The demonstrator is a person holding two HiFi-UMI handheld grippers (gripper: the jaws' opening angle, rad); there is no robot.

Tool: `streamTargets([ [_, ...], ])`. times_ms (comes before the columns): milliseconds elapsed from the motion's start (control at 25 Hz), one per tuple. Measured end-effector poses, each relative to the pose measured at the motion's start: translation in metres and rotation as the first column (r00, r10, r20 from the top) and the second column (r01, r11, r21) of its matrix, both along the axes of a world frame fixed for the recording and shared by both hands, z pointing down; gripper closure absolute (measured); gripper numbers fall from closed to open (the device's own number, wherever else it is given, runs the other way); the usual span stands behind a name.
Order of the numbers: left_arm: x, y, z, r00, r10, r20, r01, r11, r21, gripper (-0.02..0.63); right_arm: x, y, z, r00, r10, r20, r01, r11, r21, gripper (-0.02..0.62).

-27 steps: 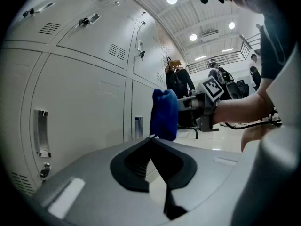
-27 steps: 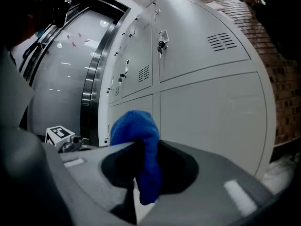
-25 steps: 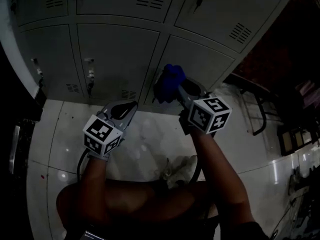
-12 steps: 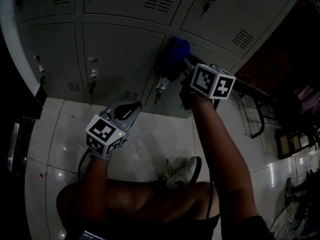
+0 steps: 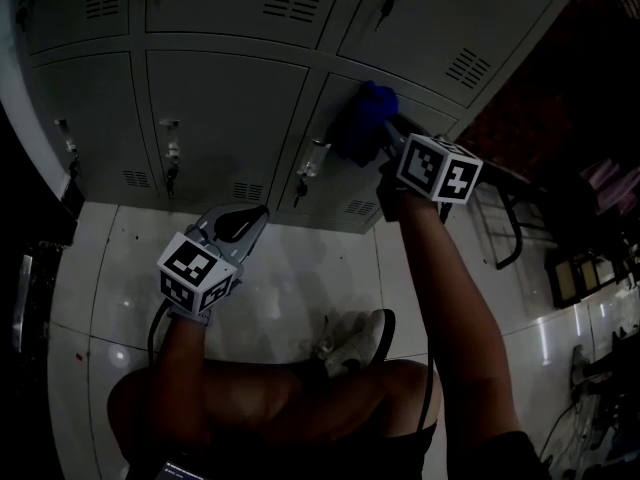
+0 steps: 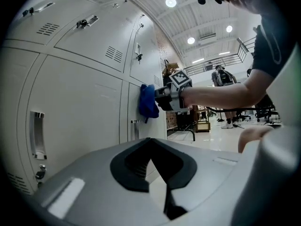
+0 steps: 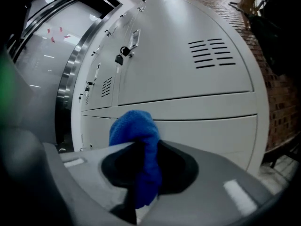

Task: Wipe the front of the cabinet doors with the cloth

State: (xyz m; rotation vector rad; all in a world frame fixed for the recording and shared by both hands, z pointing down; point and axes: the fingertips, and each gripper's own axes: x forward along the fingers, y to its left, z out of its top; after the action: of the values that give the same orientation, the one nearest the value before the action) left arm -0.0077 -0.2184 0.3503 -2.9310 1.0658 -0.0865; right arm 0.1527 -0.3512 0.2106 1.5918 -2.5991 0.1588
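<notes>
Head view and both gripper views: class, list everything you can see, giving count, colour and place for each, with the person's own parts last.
cloth: one, blue, against a lower cabinet door
cabinet doors: several, grey, stacked rows ahead
door handles: three seen, metal, on the lower doors
floor: white glossy tiles, below the doors
metal frame: one, dark, at right
shoe: one, pale, on the floor
left gripper: grey, shut, empty, short of the doors
right gripper: grey, shut on the cloth
arms: two, bare, behind the grippers
</notes>
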Motion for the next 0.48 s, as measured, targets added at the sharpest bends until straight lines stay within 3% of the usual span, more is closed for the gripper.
streamTargets([
  [480,0.006,0.001,0.008,1.0,0.01,0.029,-0.01,1.0,-0.008,0.606,0.144,0.005,0.0,0.974,0.225,-0.003,-0.225,0.974,0.01,0.518],
])
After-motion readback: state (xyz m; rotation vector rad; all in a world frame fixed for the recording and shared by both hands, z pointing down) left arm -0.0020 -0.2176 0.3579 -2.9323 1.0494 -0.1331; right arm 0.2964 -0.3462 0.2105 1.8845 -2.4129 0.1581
